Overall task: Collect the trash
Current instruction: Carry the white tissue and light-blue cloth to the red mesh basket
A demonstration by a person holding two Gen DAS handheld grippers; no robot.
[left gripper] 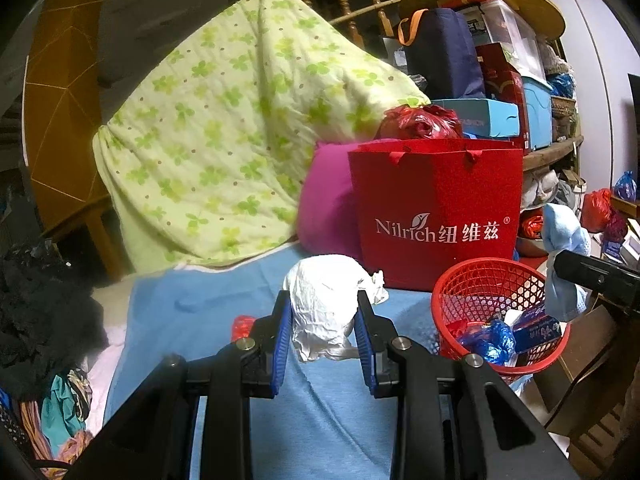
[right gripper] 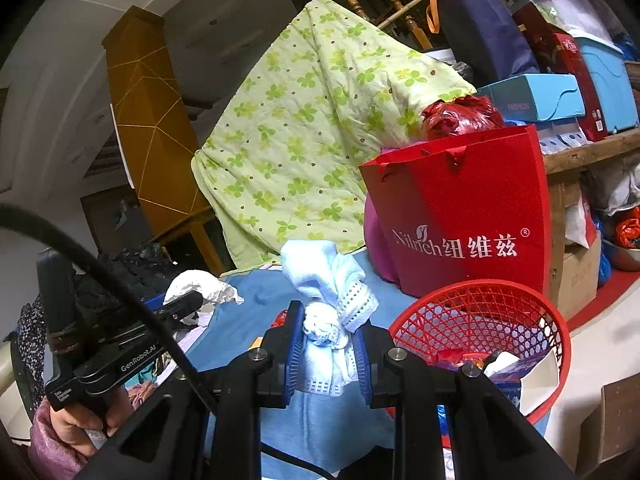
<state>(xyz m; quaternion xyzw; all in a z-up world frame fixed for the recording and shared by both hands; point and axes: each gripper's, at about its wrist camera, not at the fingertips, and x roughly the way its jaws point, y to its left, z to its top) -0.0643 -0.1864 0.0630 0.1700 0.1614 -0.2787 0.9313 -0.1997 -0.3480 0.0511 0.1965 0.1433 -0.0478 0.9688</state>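
A cluttered room closes in around a surface covered with a blue cloth [left gripper: 192, 320], with a wooden stair railing [left gripper: 360, 4] behind and shelves of boxes to the right.

The left hand-held gripper [left gripper: 322, 320] is clamped on a crumpled white paper wad [left gripper: 324, 300], its blue pads [left gripper: 282, 340] pressing both sides. The wad is lifted over the blue cloth. Just right of this hand-held gripper stands a red mesh basket [left gripper: 480, 284] at the surface's right edge, already holding blue and red wrappers and a small printed carton. Straight ahead, beyond the wad, a red Nilrich paper bag [left gripper: 436, 208] stands upright, with a magenta cushion [left gripper: 324, 204] touching its left side and a red plastic bag [left gripper: 420, 122] poking up behind. A green clover-print quilt [left gripper: 224, 132] slopes up behind them. The open stretch of blue cloth lies to the left and ahead of the hand-held gripper; dark clothing is heaped at the far left edge.

The right hand-held gripper [right gripper: 330, 348] is clamped on a bunched light-blue towel [right gripper: 324, 280] with a perforated hem. The basket sits just to its right, its rim [right gripper: 404, 320] close to the finger.

Only the right wrist view shows the person's hand [right gripper: 80, 420] gripping the left tool's handle, a black cable arcing across, and the floor beyond the basket with a cardboard box [right gripper: 576, 276]. Only the left wrist view shows the basket's contents clearly.
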